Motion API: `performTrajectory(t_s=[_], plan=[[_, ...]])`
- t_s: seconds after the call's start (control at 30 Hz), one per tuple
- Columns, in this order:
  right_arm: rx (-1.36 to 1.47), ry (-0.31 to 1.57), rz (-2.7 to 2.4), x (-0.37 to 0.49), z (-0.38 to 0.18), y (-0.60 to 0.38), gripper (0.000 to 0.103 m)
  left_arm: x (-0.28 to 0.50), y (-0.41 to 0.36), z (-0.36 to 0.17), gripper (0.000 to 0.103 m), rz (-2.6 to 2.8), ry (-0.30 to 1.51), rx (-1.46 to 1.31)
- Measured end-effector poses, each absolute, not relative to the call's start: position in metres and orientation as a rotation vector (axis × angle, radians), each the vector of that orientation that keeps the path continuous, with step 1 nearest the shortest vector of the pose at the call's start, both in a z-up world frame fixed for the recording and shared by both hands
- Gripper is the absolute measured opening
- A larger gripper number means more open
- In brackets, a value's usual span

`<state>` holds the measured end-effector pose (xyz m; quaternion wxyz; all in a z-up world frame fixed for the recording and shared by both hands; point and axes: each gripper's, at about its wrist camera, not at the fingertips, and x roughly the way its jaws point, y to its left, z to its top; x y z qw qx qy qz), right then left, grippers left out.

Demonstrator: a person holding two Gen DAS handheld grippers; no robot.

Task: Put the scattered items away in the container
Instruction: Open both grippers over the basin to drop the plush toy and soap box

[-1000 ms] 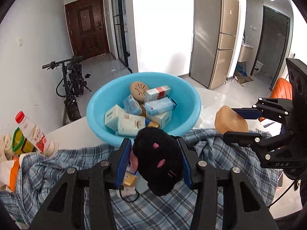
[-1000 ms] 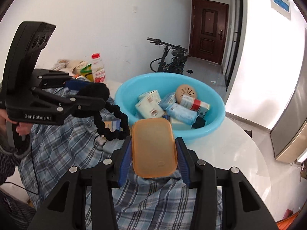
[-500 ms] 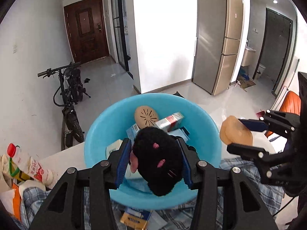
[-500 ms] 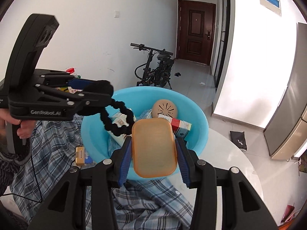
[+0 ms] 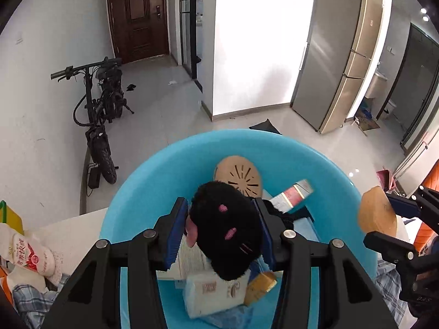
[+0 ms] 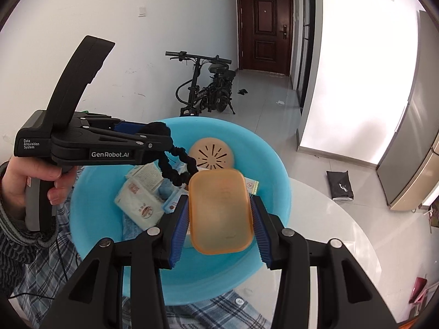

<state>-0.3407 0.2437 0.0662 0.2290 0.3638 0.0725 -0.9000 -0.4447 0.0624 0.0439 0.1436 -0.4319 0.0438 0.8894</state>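
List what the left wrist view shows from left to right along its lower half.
White drink bottle with red label → black plush toy with pink marks held in the left gripper → translucent orange plastic lid held in the right gripper.

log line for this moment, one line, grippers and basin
left gripper: shut on black plush toy | right gripper: shut on orange lid | both over blue basin

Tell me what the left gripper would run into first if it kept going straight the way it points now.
Probably the boxes piled in the blue basin. The left gripper, shut on the black plush toy, points down into it; the white box lies right under the toy. Depth is hard to judge.
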Motion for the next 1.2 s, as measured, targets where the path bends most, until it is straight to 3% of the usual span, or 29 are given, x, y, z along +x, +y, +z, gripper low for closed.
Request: performTrajectory(t_s=[0.27,0.3,0.4,0.63,0.97,1.2], plan=[[1.004,0.219,-2.491,-0.355,0.061,0.242,0.043,-0.463,0.058,0.019,0.054,2.547,0.154,-1.304],[1.008,0.217,-2.489,-0.357,0.060,0.241,0.043,-0.463,0.058,0.018,0.058,2.548,0.148,-1.309],[1.020,0.207,-2.486,-0.365,0.060,0.237,0.043,-0.465,0.054,0.018,0.090,2.581,0.115,-1.322],[1.045,0.197,-2.470,-0.368,0.059,0.233,0.043,-0.459,0.036,0.030,0.090,2.585,0.032,-1.303],[1.105,0.220,-2.435,-0.373,0.050,0.227,0.043,-0.422,0.023,0.035,0.090,2.614,0.110,-1.295],[1.153,0.222,-2.403,-0.380,0.037,0.217,0.043,-0.388,0.016,0.051,0.090,2.557,0.046,-1.240]])
